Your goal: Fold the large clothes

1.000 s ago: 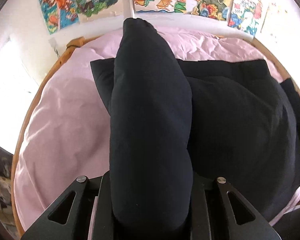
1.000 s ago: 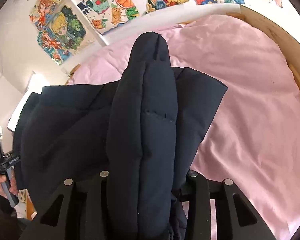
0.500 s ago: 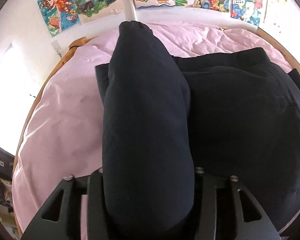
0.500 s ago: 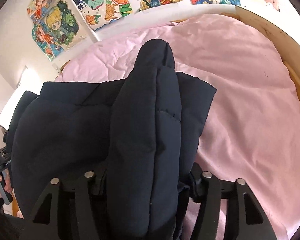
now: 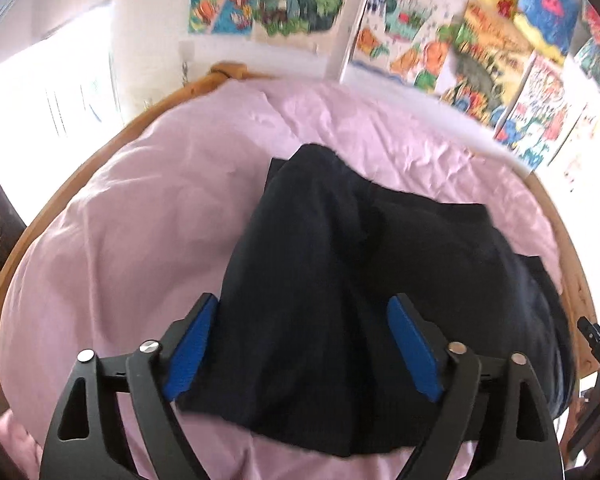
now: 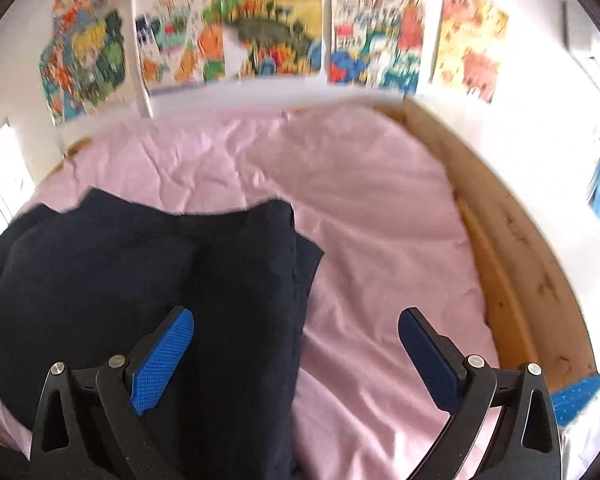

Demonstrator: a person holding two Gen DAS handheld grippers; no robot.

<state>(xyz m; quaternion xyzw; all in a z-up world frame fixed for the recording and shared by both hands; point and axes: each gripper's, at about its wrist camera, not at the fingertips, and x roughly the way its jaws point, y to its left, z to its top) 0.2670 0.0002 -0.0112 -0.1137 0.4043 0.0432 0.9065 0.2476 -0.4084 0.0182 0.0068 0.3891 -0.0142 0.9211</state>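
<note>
A large dark navy padded garment [image 5: 340, 280] lies folded on the pink bed sheet [image 5: 140, 240]. My left gripper [image 5: 300, 320] is open, its blue pads standing apart on either side of the garment's near left edge. In the right wrist view the garment [image 6: 160, 272] fills the lower left. My right gripper [image 6: 296, 340] is open over its right edge, the left pad over the fabric and the right pad over bare pink sheet [image 6: 380, 240]. Neither gripper holds anything.
A wooden bed frame [image 6: 508, 280] curves around the mattress. Colourful drawings [image 6: 272, 32] hang on the white wall behind. A bright window [image 5: 52, 92] is at the left. The other gripper's black body [image 5: 596, 344] shows at the right edge of the left wrist view.
Both grippers have let go of the garment folds they held and opened. The fabric has dropped flat onto the bed and both grippers have pulled back and up.
</note>
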